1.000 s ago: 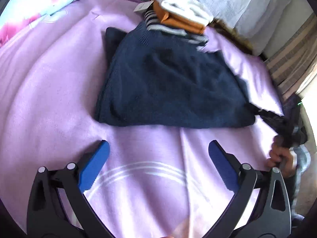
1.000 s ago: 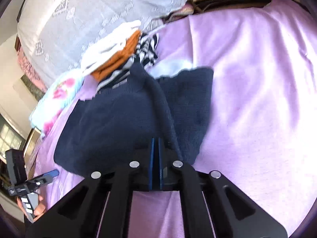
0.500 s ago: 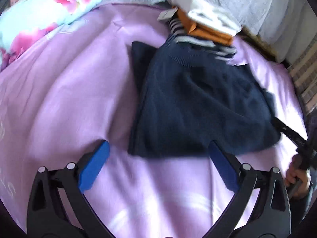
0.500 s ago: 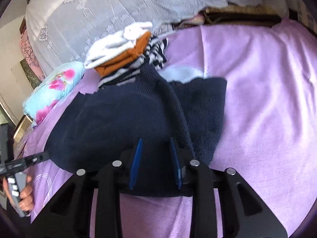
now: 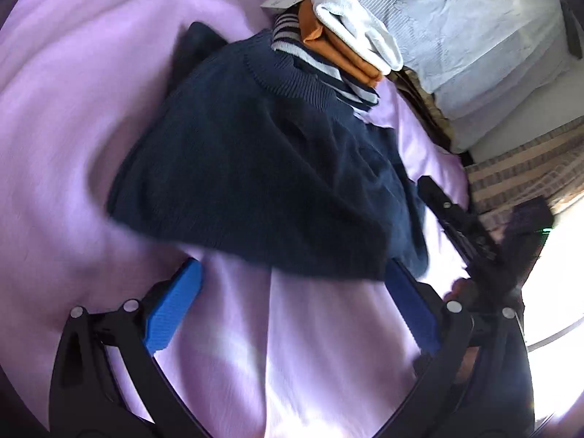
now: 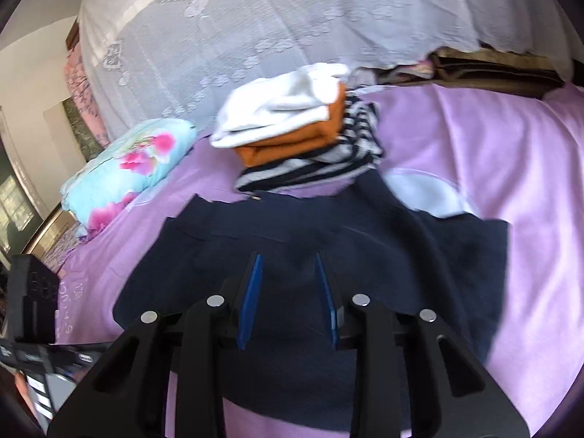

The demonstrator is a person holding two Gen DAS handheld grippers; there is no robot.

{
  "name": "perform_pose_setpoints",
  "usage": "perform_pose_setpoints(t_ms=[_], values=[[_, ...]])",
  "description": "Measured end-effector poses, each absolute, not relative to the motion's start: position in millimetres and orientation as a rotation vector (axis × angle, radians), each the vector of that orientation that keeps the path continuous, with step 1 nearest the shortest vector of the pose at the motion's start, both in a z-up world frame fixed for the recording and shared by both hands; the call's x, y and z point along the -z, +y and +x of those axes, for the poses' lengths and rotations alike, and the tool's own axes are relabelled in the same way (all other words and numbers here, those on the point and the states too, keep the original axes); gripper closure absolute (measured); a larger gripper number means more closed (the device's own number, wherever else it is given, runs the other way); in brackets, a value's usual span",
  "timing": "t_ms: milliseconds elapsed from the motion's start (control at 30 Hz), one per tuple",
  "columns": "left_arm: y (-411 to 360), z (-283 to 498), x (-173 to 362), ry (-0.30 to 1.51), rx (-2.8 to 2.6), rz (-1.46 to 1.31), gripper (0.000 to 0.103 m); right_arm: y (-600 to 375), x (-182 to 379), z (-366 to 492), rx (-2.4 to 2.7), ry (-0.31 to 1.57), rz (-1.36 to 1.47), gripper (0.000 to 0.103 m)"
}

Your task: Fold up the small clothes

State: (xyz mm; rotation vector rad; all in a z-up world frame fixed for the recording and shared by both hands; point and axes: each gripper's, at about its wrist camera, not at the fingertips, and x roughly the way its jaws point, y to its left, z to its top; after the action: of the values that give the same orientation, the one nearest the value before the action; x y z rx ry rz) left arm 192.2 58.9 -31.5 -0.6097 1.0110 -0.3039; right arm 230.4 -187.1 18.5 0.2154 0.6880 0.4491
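Mid-fold, I'd say: navy sweater (image 5: 262,168) lies flat on the bed (image 5: 73,116) just ahead of the wide-open, empty left gripper (image 5: 292,310) and under the part-open, empty right gripper (image 6: 288,299) (next: pinch the near hem).

Sweater (image 6: 310,241): dark navy, plain, ribbed knit at the collar; lies right ahead of both grippers.

Sheet (image 5: 73,116): lilac-pink, with faint white printed curves and lettering near the left gripper (image 5: 292,310).

Stack beyond the sweater, top to bottom: white garment (image 6: 288,109), orange garment (image 6: 292,142), striped top (image 6: 314,168) in navy and white bands. A pale tag (image 5: 279,2) sits at the stack's edge.

Pillow (image 6: 124,168), far left of the right gripper (image 6: 288,303): light blue with pink flowers.

Cover (image 6: 292,18) behind the stack: white, lace-like pattern.

Pads (image 5: 175,306) on both grippers: bright blue; frames black.

Cloth (image 5: 525,171) right of the left gripper: beige and grey-brown stripes.
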Motion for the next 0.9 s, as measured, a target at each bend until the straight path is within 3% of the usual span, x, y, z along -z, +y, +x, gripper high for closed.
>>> perform_pose_setpoints(t_ms=[367,600,900], values=[[71.4,218.1,44.0,0.952,0.268,-0.734,0.002,-146.9,11.6,270.9,-0.444,0.768,0.163,0.071],[50.3,225.6,37.3,0.941,0.16,-0.496,0.002,-148.7,25.0,272.6,-0.459,0.822,0.157,0.071],[51.8,236.8,37.5,0.922,0.12,-0.435,0.004,-151.6,24.5,259.0,-0.419,0.813,0.108,0.068]])
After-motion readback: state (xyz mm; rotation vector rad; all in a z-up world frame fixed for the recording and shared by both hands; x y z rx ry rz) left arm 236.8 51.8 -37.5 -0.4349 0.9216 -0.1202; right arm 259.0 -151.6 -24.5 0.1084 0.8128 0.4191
